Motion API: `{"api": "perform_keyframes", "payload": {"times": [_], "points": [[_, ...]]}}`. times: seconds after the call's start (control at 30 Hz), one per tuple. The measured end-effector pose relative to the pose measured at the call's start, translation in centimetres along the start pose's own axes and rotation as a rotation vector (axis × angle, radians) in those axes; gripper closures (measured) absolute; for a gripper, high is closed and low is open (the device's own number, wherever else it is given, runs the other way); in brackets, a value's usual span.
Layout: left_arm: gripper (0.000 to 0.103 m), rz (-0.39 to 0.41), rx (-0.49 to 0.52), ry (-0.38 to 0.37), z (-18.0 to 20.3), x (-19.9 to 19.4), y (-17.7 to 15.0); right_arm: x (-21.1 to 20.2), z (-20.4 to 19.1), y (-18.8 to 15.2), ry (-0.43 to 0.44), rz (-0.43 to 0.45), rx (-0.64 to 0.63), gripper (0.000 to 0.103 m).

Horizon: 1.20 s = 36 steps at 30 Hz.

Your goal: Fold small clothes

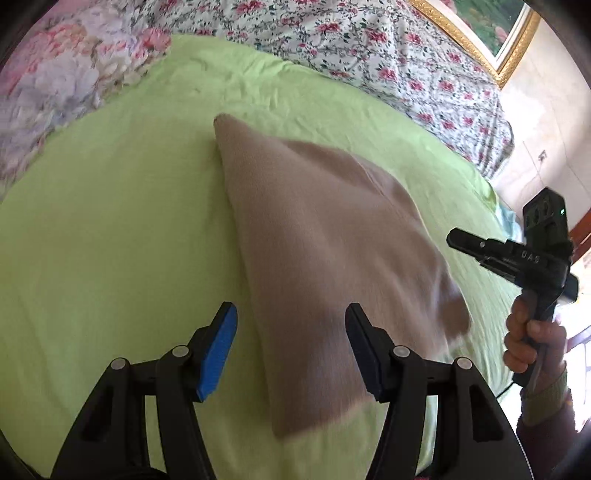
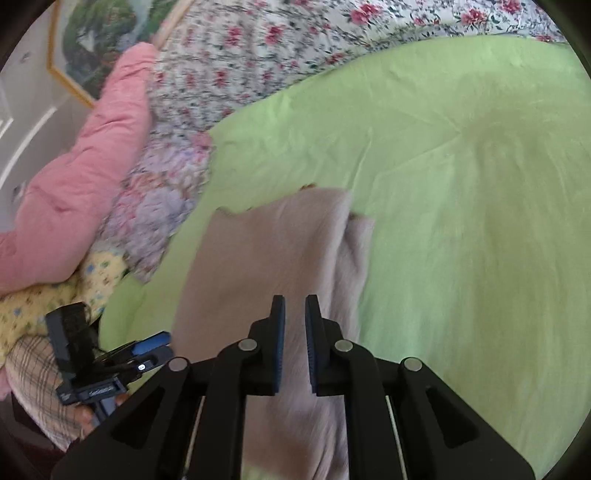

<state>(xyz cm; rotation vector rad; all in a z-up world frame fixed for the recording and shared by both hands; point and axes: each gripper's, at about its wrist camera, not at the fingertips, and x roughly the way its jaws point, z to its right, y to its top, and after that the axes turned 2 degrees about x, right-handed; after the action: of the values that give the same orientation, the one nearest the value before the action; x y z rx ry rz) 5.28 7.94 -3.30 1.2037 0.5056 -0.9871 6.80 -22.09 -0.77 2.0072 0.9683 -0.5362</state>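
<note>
One tongs, lettering "DAS"

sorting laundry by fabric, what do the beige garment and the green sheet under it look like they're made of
Beige garment: looks like a soft, matte knit, perhaps cotton jersey or a fine wool blend; faint ribbed texture, limp drape, no sheen. Motion blur leaves it open.
Green sheet: looks like thin woven cotton or a cotton blend, matte; fine sharp creases and wrinkles run across it.

green sheet, floral quilt, framed picture
</note>
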Motion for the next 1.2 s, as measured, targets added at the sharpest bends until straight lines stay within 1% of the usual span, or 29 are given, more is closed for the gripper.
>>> {"api": "perform_keyframes", "payload": {"times": [0.1, 0.2, 0.23, 0.33, 0.37, 0.4, 0.43, 0.47, 0.5, 0.57, 0.63, 0.67, 0.7, 0.8, 0.87, 0.97, 1.03, 1.1, 1.13, 1.17, 1.2], "points": [[0.042, -0.024, -0.061, -0.052, -0.6, -0.2, -1.9, -0.2, 0.1, -2.5, -0.012, -0.023, 0.012, 0.09], [0.042, -0.06, -0.127, -0.115, -1.3, 0.6, -3.1, 0.2, 0.7, -4.3, -0.007, -0.041, 0.052, 0.089], [0.042, -0.068, -0.131, -0.125, -1.4, 0.9, -3.4, 0.3, 0.9, -4.7, -0.003, -0.043, 0.065, 0.088], [0.042, -0.105, -0.152, -0.115, -1.6, 2.6, -3.9, 0.6, 1.1, -5.7, -0.015, -0.059, 0.069, 0.086], [0.043, -0.11, -0.171, -0.129, -1.8, 3.0, -4.0, 0.7, 1.1, -5.9, -0.022, -0.062, 0.064, 0.086], [0.049, -0.109, -0.184, -0.137, -2.0, 3.2, -4.1, 0.8, 1.1, -6.1, -0.026, -0.067, 0.057, 0.087], [0.054, -0.11, -0.194, -0.156, -2.0, 3.1, -4.1, 0.8, 1.0, -6.2, -0.037, -0.076, 0.047, 0.089], [0.064, -0.113, -0.196, -0.171, -2.0, 3.1, -4.1, 0.5, 0.9, -6.2, -0.043, -0.07, 0.041, 0.103], [0.064, -0.111, -0.193, -0.168, -1.8, 2.9, -4.1, 0.1, 0.9, -6.1, -0.053, -0.059, 0.035, 0.103], [0.064, -0.117, -0.175, -0.143, -1.5, 2.9, -4.1, -1.1, 1.3, -5.8, -0.103, -0.026, 0.024, 0.103], [0.064, -0.131, -0.183, -0.139, -1.6, 3.4, -4.5, -1.4, 2.3, -5.8, -0.139, -0.038, 0.021, 0.103], [0.064, -0.129, -0.187, -0.139, -1.5, 3.6, -4.5, -1.3, 2.4, -5.8, -0.134, -0.046, 0.009, 0.103], [0.064, -0.124, -0.183, -0.135, -1.5, 3.5, -4.5, -1.6, 2.2, -6.0, -0.115, -0.033, 0.0, 0.103], [0.063, -0.124, -0.174, -0.123, -1.1, 3.6, -4.4, -2.7, 0.9, -6.2, -0.085, 0.027, -0.029, 0.102], [0.063, -0.128, -0.18, -0.127, -1.1, 3.7, -4.3, -2.4, 0.5, -5.9, -0.057, 0.02, -0.027, 0.101], [0.063, -0.132, -0.181, -0.136, -1.3, 3.4, -4.3, -0.9, 0.5, -5.7, -0.073, -0.019, -0.035, 0.101], [0.063, -0.133, -0.182, -0.139, -1.4, 3.1, -4.1, -0.4, 0.6, -5.6, -0.056, -0.026, -0.02, 0.101], [0.063, -0.128, -0.177, -0.14, -1.4, 2.8, -4.1, -0.8, 0.7, -5.6, -0.004, -0.009, 0.006, 0.101], [0.063, -0.126, -0.174, -0.14, -1.4, 2.7, -4.2, -1.0, 0.6, -5.6, 0.035, 0.003, 0.019, 0.101], [0.063, -0.126, -0.17, -0.139, -1.6, 2.5, -4.2, -1.6, 0.8, -5.5, 0.108, 0.039, 0.029, 0.101], [0.064, -0.126, -0.164, -0.138, -1.5, 2.5, -4.2, -1.8, 0.9, -5.5, 0.146, 0.059, 0.034, 0.1]]}}
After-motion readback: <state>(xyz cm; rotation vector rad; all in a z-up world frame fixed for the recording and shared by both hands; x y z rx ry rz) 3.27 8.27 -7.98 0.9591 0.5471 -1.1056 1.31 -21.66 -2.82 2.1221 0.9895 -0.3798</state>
